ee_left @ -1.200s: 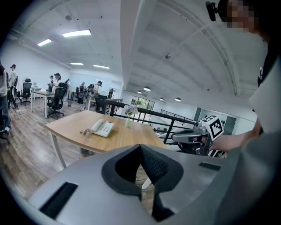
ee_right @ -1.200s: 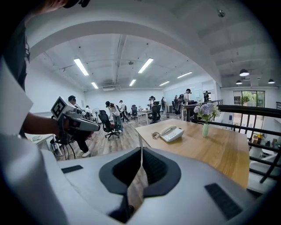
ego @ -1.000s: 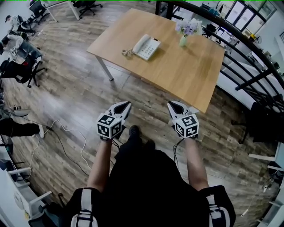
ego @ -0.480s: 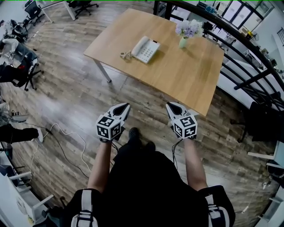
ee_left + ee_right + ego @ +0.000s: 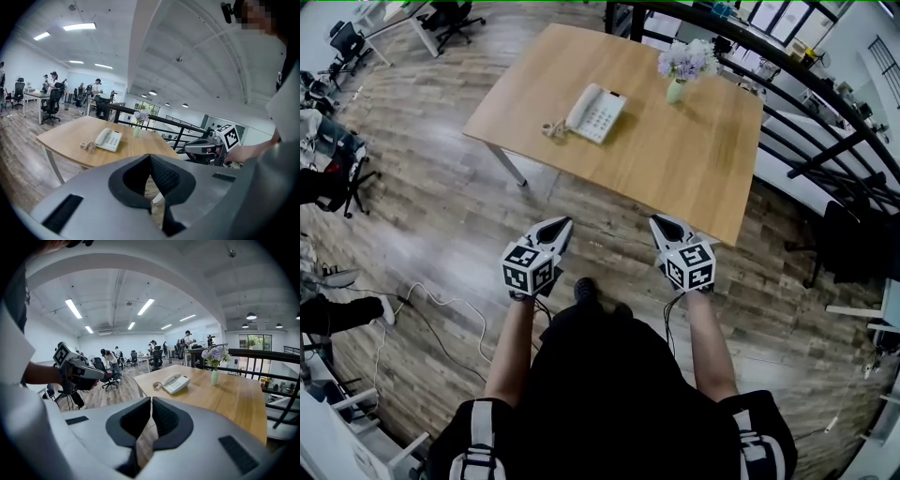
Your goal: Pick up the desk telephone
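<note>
A white desk telephone (image 5: 596, 112) with a coiled cord (image 5: 551, 128) lies on the wooden table (image 5: 675, 178), near its left edge. It also shows in the left gripper view as the telephone (image 5: 108, 139) and in the right gripper view as the telephone (image 5: 176, 383). My left gripper (image 5: 562, 225) and right gripper (image 5: 660, 223) are held side by side over the floor, well short of the table. Both are shut with nothing between the jaws. Each points toward the table.
A vase of purple flowers (image 5: 682, 67) stands on the table behind the phone. A black railing (image 5: 825, 122) runs along the right. Office chairs (image 5: 337, 159) and cables (image 5: 431, 300) are on the floor at the left. People and desks fill the far room (image 5: 56, 93).
The table and telephone have shifted left and slightly nearer in the head view as I walk toward them. Both grippers stay shut and keep their places in front of me.
</note>
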Available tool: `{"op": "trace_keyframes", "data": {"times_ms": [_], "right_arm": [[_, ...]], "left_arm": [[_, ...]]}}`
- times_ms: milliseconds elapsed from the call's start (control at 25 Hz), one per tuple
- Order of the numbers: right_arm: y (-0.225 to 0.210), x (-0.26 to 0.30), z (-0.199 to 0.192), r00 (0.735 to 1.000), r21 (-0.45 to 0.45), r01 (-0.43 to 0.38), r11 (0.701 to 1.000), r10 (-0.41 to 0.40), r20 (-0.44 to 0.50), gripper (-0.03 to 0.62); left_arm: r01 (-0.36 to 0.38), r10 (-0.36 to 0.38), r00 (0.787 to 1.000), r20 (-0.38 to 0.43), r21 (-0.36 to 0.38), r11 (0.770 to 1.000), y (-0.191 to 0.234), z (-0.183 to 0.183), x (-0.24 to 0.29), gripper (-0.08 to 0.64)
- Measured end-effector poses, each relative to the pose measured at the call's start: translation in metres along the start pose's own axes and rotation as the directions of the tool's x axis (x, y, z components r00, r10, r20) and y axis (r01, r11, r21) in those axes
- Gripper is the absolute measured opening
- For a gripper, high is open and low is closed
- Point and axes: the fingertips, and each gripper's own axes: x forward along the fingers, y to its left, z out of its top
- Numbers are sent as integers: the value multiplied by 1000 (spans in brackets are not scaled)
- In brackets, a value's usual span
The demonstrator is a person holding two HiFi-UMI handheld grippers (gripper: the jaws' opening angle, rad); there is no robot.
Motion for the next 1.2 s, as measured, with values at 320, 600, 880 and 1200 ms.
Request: {"op": "trace_keyframes", "data": {"times_ms": [320,600,880,1200], "right_arm": [[2,24,5,1000,16,30,999,-30,-8,26],[13,50,13,999,17,45,999,-44,-22,26],[31,66,10,997,20,63,998,-63,-36,26],[42,78,12,997,5,53,999,-53,-50,26]], "left_arm": [[30,-30,999,-12,12,999,30,7,7,21],[46,-46,999,-15,2,999,61,15,3,21],[61,-61,998,-18,14,998,85,11,-7,21],[56,-56,998,-17,6,998,98,10,-14,21]]}}
